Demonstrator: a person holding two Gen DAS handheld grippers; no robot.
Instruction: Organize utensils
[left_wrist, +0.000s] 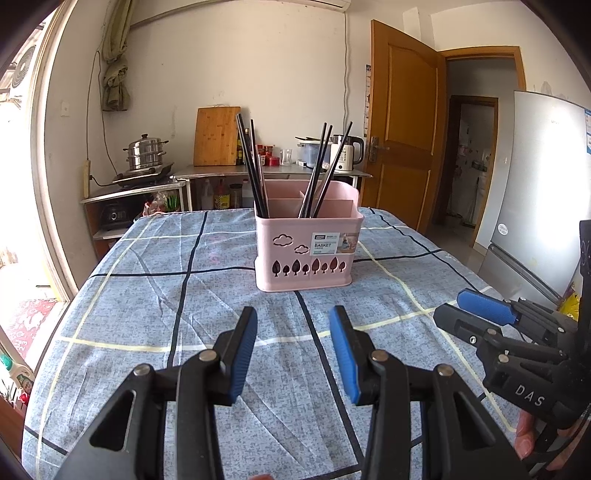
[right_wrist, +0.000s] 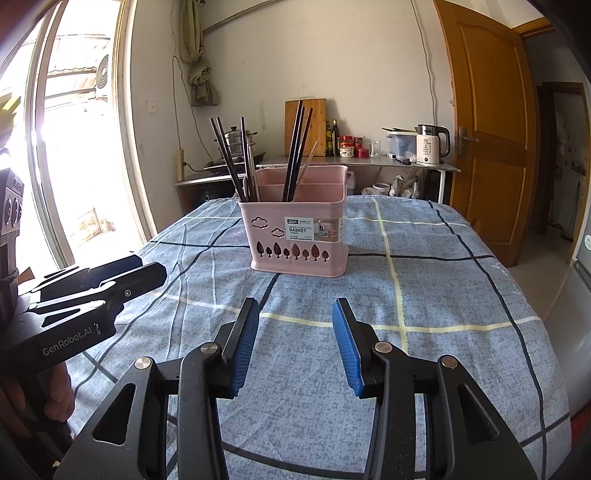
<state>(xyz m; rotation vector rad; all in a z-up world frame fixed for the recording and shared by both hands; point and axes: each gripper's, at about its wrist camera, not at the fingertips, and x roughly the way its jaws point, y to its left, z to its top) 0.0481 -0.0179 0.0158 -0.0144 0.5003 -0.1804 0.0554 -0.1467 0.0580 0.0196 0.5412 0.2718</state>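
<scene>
Both grippers, left (left_wrist: 293, 328) and right (right_wrist: 295, 321), hover open-jawed before the pink basket (left_wrist: 306, 254).

Daylight floods both views from the glass door (right_wrist: 74, 147) on the left of the room, which is blown out to near white in the right wrist view, with detail outside washed away. The wall (left_wrist: 258, 66) at the far side is evenly and softly lit, and the tablecloth (left_wrist: 207, 306) reads bright with only faint, soft shadows under the pink basket (right_wrist: 295, 240). The refrigerator (left_wrist: 543, 184) at the right shows a pale sheen of reflected light. Focus is sharp near and far, with no motion blur. Fisheye distortion bows the door frame and table edges, and dark vignetting fills the corners.
</scene>
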